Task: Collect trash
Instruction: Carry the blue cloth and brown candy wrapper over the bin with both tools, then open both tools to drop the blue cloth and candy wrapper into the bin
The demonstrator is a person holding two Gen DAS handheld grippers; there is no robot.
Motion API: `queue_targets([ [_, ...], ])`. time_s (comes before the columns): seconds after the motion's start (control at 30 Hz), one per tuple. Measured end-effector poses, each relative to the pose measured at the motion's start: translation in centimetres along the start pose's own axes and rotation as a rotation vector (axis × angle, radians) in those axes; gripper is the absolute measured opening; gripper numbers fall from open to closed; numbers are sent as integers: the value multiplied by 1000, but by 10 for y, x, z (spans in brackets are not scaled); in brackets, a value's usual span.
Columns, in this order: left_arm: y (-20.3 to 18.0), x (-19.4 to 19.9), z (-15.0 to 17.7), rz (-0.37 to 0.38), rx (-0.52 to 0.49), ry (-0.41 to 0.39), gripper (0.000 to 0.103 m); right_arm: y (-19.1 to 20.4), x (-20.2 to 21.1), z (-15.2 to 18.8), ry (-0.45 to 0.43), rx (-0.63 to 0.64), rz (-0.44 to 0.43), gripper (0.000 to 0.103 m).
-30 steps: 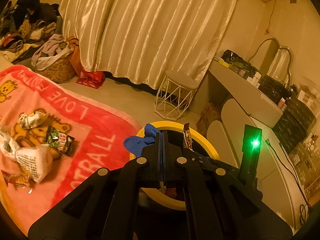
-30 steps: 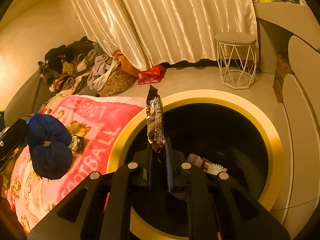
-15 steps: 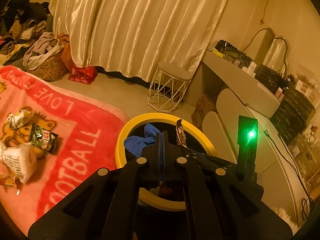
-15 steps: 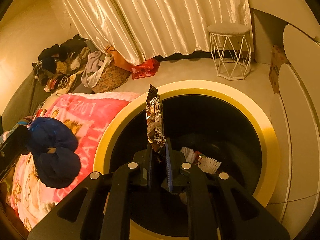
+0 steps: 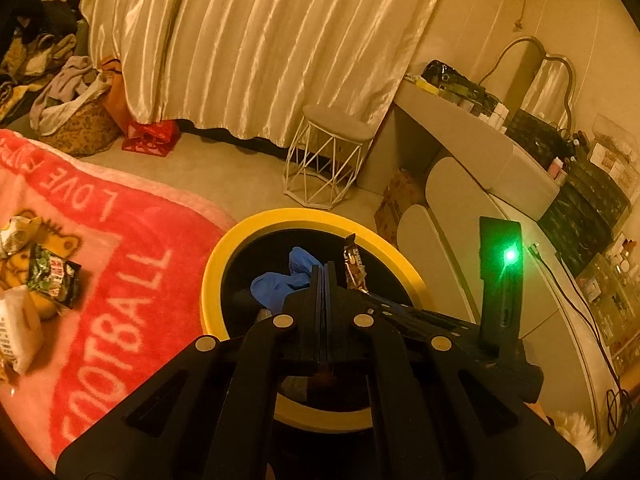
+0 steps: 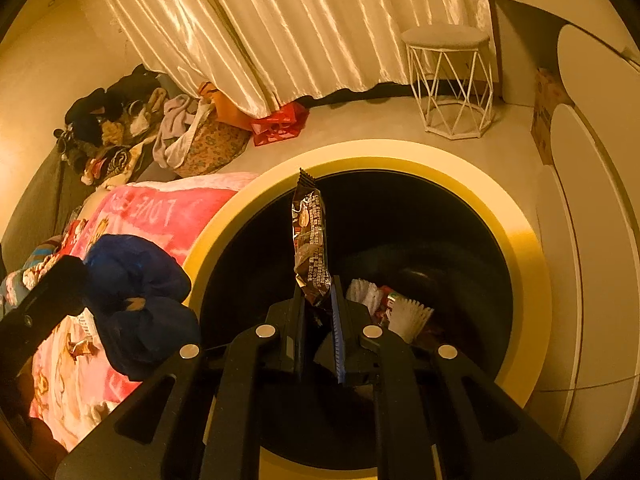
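A round bin with a yellow rim and black inside stands on the floor beside the pink blanket. My left gripper is shut on a crumpled blue bag and holds it over the bin's left side. My right gripper is shut on a dark brown snack wrapper, upright over the bin's opening. White and red trash lies at the bin's bottom. More wrappers and a white paper bag lie on the blanket.
A pink blanket covers the floor at the left. A white wire stool stands by the curtain. A vanity desk is at the right. A clothes pile and a red bag lie by the curtain.
Both grippers have moved further over the bin with their loads. The blue bag now hangs above the bin's opening in the left wrist view. Both grips are unchanged.
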State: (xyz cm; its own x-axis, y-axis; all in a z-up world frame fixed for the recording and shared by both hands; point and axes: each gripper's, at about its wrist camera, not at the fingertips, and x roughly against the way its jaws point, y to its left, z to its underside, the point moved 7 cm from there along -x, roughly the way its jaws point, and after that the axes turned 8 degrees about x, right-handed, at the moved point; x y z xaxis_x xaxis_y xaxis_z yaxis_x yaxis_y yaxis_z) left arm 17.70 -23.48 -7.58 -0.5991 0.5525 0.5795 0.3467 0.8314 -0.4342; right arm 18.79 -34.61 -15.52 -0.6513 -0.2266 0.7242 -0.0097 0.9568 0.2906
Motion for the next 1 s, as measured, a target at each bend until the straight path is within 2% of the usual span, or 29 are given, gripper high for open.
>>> queue_targets([
  [0.4, 2, -27, 3, 3, 11, 49, 0, -17, 0, 3, 14, -57, 5, 11],
  [0.67, 11, -38, 1, -12, 11, 53, 0, -20, -2, 3, 25, -81, 3, 13],
  [0.7, 14, -38, 1, -24, 8, 54, 0, -21, -3, 3, 28, -85, 4, 15],
  [0.73, 17, -39, 1, -38, 8, 53, 0, -20, -3, 3, 29, -89, 5, 23],
  [0.77, 20, -39, 0, -46, 16, 52, 5, -21, -3, 4, 30, -98, 6, 30],
  [0.8, 25, -38, 0, -55, 34, 52, 14, -23, -3, 3, 29, -105, 7, 39],
  [0.83, 29, -37, -1, -60, 48, 53, 53, -24, -2, 3, 24, -114, 6, 46],
  [0.87, 34, -34, -1, -67, 66, 50, 87, -25, -2, 3, 20, -122, 5, 47],
  [0.9, 39, -29, -3, -73, 89, 27, 92, -25, -1, 2, 16, -126, 5, 51],
  [1.0, 50, -18, -5, -99, 115, 0, 92, -23, 0, 1, 5, -120, 10, 58],
])
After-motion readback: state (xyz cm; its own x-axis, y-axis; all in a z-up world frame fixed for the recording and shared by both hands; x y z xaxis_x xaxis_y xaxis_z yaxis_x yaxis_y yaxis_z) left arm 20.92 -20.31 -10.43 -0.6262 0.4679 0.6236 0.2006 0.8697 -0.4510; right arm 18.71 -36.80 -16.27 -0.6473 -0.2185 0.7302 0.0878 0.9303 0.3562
